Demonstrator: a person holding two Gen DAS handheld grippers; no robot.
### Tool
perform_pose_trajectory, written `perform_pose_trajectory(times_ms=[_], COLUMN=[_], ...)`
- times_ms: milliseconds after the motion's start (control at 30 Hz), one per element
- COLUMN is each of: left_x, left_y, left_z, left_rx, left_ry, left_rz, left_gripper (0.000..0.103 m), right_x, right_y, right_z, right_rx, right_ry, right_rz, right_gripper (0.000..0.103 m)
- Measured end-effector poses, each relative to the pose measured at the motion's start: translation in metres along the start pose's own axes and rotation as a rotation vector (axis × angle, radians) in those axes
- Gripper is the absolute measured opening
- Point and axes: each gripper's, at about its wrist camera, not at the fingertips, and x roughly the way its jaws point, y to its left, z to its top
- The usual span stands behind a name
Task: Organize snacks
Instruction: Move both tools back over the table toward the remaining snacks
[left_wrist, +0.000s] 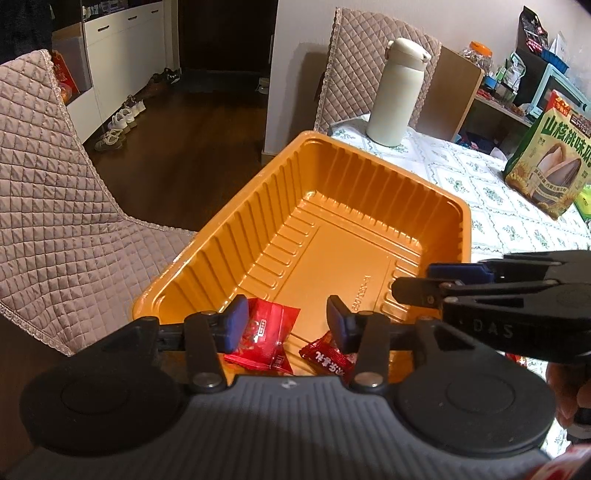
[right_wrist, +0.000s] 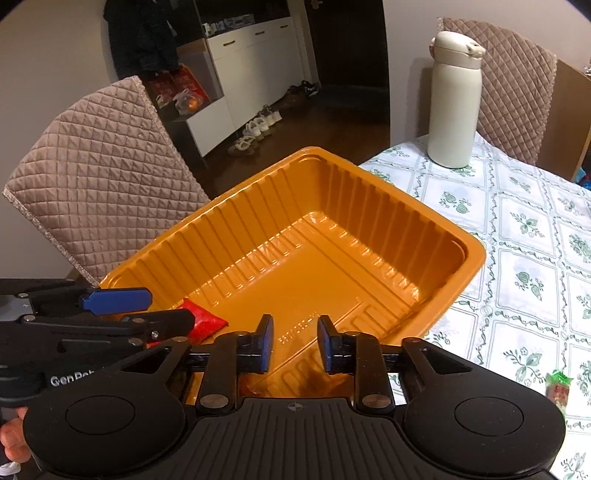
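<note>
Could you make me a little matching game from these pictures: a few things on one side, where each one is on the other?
Things:
1. red candy packets
2. cream bottle
3. sunflower seed bag
4. green wrapped snack

Places:
A. standing on the tablecloth's far end, before a quilted chair
B. lying on the tablecloth right of the tray
C. in the orange tray, near end
D. propped up at the table's right side

Pairs: 1-C, 2-A, 3-D, 4-B

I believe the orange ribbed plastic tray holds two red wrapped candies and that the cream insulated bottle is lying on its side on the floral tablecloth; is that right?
Not quite: the cream insulated bottle stands upright on the floral tablecloth, as the right wrist view shows. The rest holds: the orange ribbed plastic tray does hold two red wrapped candies.
</note>
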Motion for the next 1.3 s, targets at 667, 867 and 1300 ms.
perform_pose_trajectory(times_ms=[667,867,1300], left_x=[-0.083,-0.094,-0.098], left_y=[-0.037,-0.063,-0.140], left_z=[-0.041,-0.063,-0.099], left_rx=[0.009,0.023,0.072], left_ry=[-0.051,-0.038,-0.001], left_rz=[-0.072,-0.073,-0.092], left_gripper=[0.043,0.047,0.048], right_x=[-0.104,-0.134,-0.195], right_y=[-0.004,-0.015,-0.068], right_z=[-0.055,-0.080,-0.146], right_rx=[0.115,0.135,0.233], right_ry=[-0.131,-0.132,-0.108], right_rz=[0.043,0.045,-0.025], right_gripper=[0.056,0.057,0.058])
